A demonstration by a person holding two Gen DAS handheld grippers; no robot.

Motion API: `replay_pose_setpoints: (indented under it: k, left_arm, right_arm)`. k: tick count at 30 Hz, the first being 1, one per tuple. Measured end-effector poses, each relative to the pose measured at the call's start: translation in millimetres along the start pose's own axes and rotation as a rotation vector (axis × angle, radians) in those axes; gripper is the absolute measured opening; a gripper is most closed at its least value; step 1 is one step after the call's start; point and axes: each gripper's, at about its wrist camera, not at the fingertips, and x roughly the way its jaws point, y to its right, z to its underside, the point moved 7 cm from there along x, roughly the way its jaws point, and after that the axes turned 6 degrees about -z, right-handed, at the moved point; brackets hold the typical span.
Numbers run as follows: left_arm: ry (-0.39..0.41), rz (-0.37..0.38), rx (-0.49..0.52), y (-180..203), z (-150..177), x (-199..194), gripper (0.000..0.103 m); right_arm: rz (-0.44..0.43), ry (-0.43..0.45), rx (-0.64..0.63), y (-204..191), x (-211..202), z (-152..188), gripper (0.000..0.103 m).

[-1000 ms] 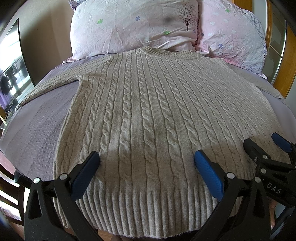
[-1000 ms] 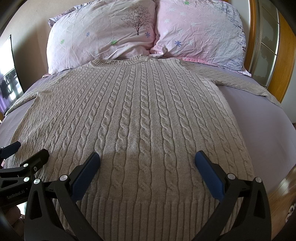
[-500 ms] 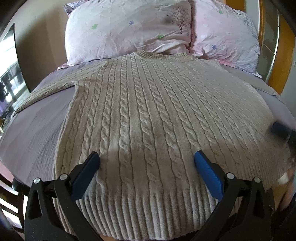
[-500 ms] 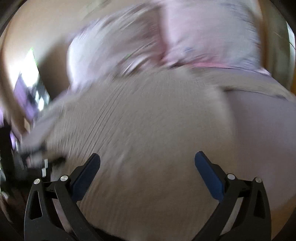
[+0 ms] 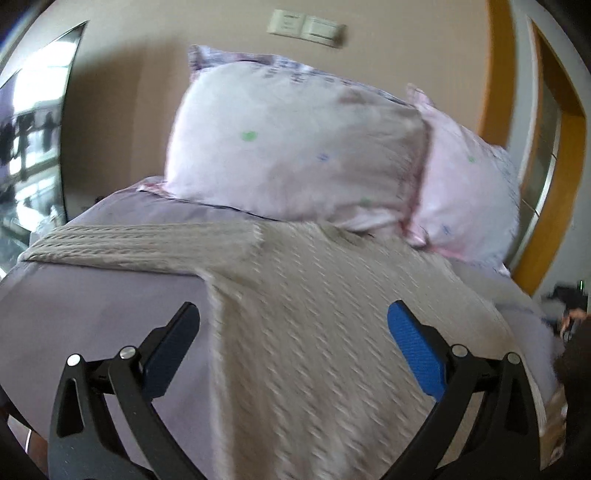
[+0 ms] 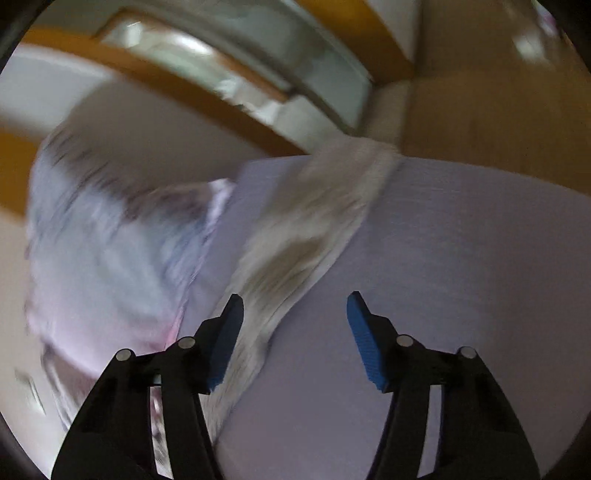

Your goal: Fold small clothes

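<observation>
Since a second ago both cameras have swung off the hem: the left view has moved up toward the left sleeve, and the right view has rolled over to the right sleeve, where earlier it faced the sweater's whole front.

Sweater: beige cable knit, flat on the lilac bedsheet, collar end toward 12 o'clock under the pillows. Left sleeve runs out toward 9 o'clock, flat. In the right wrist view the right sleeve lies as a diagonal band from 6 toward 12–1 o'clock across the sheet; heavy blur, knit detail lost.

Left gripper: jaws spread wide, nothing between the pads, over the sweater's left side edge near the armpit; contact cannot be told.

Right gripper: jaws apart, empty; the sleeve passes by the left pad, touching or not unclear.

Outward: two pink-white pillows at 12 o'clock, wall switch plate above, orange wood frame at 2 o'clock.
</observation>
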Motion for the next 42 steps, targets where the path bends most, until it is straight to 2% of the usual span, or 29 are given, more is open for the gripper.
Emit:
replay_pose_setpoints:
  k: [4, 5, 6, 7, 8, 10, 11, 13, 14, 17, 18, 20, 21, 23, 25, 26, 27, 28, 29, 30, 31, 33, 34, 37, 40, 42]
  left_arm:
    - [0.002, -0.018, -0.098, -39, -13, 15, 0.101]
    - [0.007, -0.013, -0.126, -47, -15, 16, 0.101]
    - [0.014, -0.004, -0.164, -58, -19, 18, 0.101]
    - [0.015, -0.003, -0.2, -71, -22, 19, 0.101]
    - [0.013, -0.008, -0.213, -77, -22, 19, 0.101]
    - [0.005, -0.055, -0.239, -98, -25, 22, 0.101]
    - [0.006, -0.087, -0.243, -109, -28, 24, 0.101]
    - [0.02, -0.134, -0.24, -126, -34, 24, 0.101]
    - [0.024, -0.153, -0.241, -133, -35, 23, 0.101]
    - [0.021, -0.19, -0.289, -159, -43, 27, 0.101]
    - [0.016, -0.183, -0.317, -165, -43, 27, 0.101]
    - [-0.005, -0.162, -0.4, -182, -44, 32, 0.101]
    - [-0.016, -0.159, -0.433, -188, -43, 33, 0.101]
    - [-0.045, -0.151, -0.527, -205, -38, 37, 0.101]
    - [-0.066, -0.152, -0.592, -217, -34, 41, 0.1]
    - [-0.076, -0.159, -0.618, -223, -32, 43, 0.099]
    - [-0.084, -0.165, -0.63, -230, -32, 45, 0.096]
    - [-0.094, -0.177, -0.635, -236, -32, 49, 0.096]
    - [-0.106, -0.191, -0.645, -244, -31, 52, 0.094]
    - [-0.116, -0.193, -0.665, -249, -31, 56, 0.091]
    - [-0.127, -0.188, -0.693, -255, -30, 60, 0.089]
    - [-0.158, -0.177, -0.784, -272, -25, 72, 0.079]
    - [-0.138, -0.168, -0.826, -281, -26, 74, 0.078]
    - [-0.122, -0.176, -0.92, -305, -28, 80, 0.065]
    - [-0.121, -0.178, -1.012, -326, -29, 84, 0.049]
    - [-0.125, -0.172, -1.087, -339, -26, 87, 0.032]
  right_arm:
    - [-0.051, 0.062, 0.082, 5, 15, -19, 0.049]
    - [-0.056, 0.073, 0.094, 6, 22, -25, 0.037]
    - [-0.047, 0.077, 0.097, 9, 28, -31, 0.015]
    - [-0.024, 0.073, 0.093, 12, 32, -34, 0.008]
    - [-0.032, 0.08, 0.084, 13, 34, -38, 0.008]
    - [0.026, 0.118, -0.024, -3, 25, -36, 0.008]
    - [0.012, 0.151, -0.152, -34, 19, -27, 0.008]
    - [-0.031, 0.168, -0.331, -85, 8, -1, 0.008]
    - [-0.077, 0.158, -0.407, -112, 4, 17, 0.008]
    - [-0.247, 0.063, -0.634, -203, 1, 105, 0.008]
    - [-0.313, 0.005, -0.715, -234, 2, 147, 0.008]
    - [-0.408, -0.101, -0.827, -272, 4, 216, 0.008]
    - [-0.463, -0.186, -0.898, -291, 10, 266, 0.008]
    - [-0.525, -0.335, -0.992, -309, 23, 342, 0.009]
    - [-0.535, -0.592, -1.097, -308, 41, 440, 0.015]
    - [-0.521, -0.651, -1.115, -305, 46, 459, 0.027]
    - [-0.502, -0.719, -1.136, -300, 49, 483, 0.045]
    - [-0.505, -0.735, -1.145, -299, 49, 491, 0.053]
    - [-0.523, -0.712, -1.152, -299, 46, 493, 0.067]
    - [-0.53, -0.68, -1.162, -298, 41, 491, 0.073]
    - [-0.532, -0.652, -1.17, -292, 34, 485, 0.074]
    - [-0.526, -0.618, -1.154, -290, 38, 461, 0.075]
    - [-0.521, -0.607, -1.131, -290, 38, 452, 0.076]
    - [-0.507, -0.567, -1.08, -285, 30, 427, 0.079]
    - [-0.499, -0.542, -1.05, -270, 25, 411, 0.079]
    - [-0.503, -0.541, -1.027, -263, 25, 402, 0.079]
